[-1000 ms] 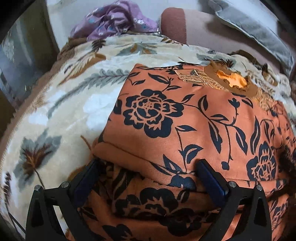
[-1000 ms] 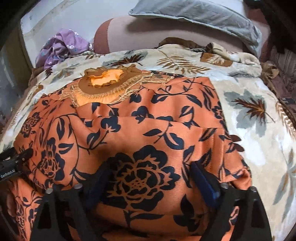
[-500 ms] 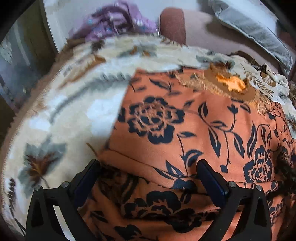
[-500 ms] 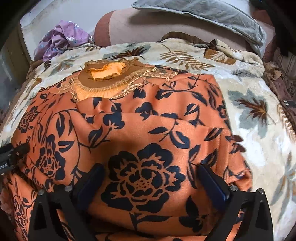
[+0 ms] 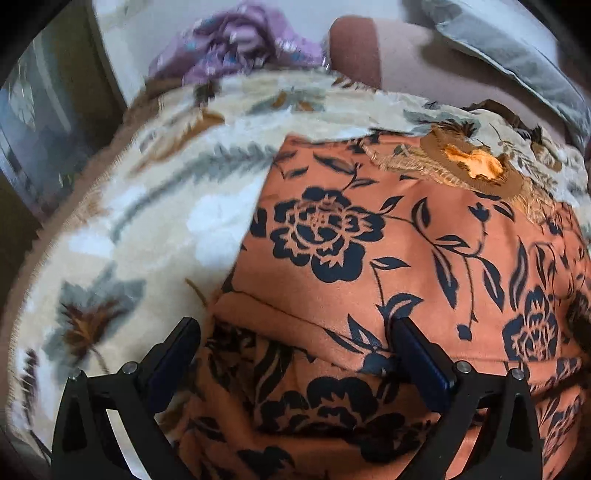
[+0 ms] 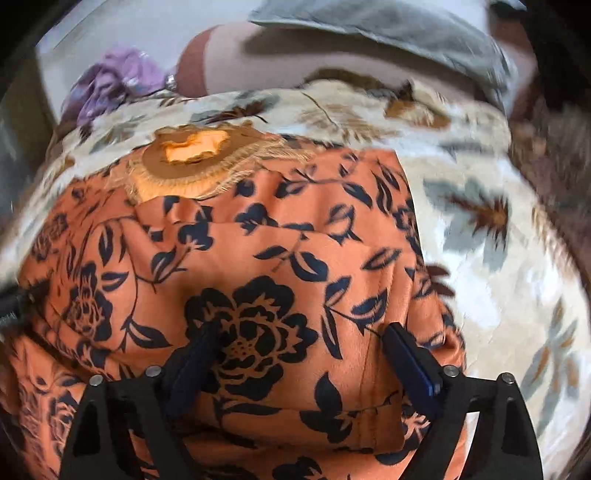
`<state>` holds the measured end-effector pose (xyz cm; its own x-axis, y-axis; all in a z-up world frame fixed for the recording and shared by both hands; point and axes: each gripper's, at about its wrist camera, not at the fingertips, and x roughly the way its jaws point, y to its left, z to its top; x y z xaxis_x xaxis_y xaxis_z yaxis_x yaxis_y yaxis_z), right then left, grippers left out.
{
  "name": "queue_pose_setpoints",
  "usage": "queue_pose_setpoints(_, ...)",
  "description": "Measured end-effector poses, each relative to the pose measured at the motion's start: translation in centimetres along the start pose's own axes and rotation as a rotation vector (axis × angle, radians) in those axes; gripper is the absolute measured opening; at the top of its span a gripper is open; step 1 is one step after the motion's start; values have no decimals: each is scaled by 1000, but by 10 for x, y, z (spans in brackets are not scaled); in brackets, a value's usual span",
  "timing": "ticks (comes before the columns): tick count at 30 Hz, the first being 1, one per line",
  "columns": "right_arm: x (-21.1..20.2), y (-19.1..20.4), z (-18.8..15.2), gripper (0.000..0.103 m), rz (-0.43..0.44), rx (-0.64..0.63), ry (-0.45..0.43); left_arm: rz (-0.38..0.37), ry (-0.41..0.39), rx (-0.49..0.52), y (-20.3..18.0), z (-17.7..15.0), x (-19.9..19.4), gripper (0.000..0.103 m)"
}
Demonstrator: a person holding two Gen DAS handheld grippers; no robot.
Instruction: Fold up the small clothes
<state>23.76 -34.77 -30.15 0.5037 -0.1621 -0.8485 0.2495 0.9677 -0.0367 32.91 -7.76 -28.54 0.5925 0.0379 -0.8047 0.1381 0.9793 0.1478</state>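
The dress [image 5: 369, 236], orange with a dark blue flower print and a brown, fringed neckline [image 6: 192, 155], lies spread on a cream floral blanket [image 5: 155, 206] that covers the bed. Its neckline points toward the far edge of the blanket, and its lower part is folded up over itself at the near edge, where a fold line runs across the cloth.

The left tool [image 5: 295, 343] stands spread over the fold near the dress's left edge, with cloth between its dark blue pads; the left pad sits at the edge of the dress by the blanket, and the pads do not pinch the cloth.

The right tool [image 6: 299, 343] hangs over a large flower on the right half of the dress; its jaws are closing with cloth between them.

A purple garment [image 5: 236, 44] lies bunched at the blanket's far left corner, beside a brown bolster [image 6: 207, 59] and a grey pillow [image 6: 369, 26].
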Motion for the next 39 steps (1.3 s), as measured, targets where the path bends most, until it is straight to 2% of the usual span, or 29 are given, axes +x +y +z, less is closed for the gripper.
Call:
queue_pose_setpoints(1,-8,-1,1,80,16,17,-14,11,-21,16,-2,-2,-9,103)
queue_pose_setpoints(4,-38,-7,-1,81,35,66,-104,-23,-94,21,0,-10,-41,103)
queue_pose_setpoints(6,-66,-11,-6,82,52,80,-185,-20,-155,17,3,-16,-68,103)
queue_pose_setpoints(10,-106,-24,-31,82,83,145,-273,-22,-230,-11,12,-26,-110,103)
queue_pose_setpoints(15,-133,-35,-64,82,125,213,-270,-66,-277,-40,24,-44,-154,103)
queue_pose_setpoints(26,-189,-58,-118,82,118,252,-324,-55,-383,-15,25,-64,-239,103)
queue_pose_setpoints(33,-220,-55,-128,83,134,215,-366,-47,-451,-11,26,-73,-285,103)
queue_pose_setpoints(39,-244,-50,-131,83,168,206,-394,-49,-473,-16,30,-79,-311,103)
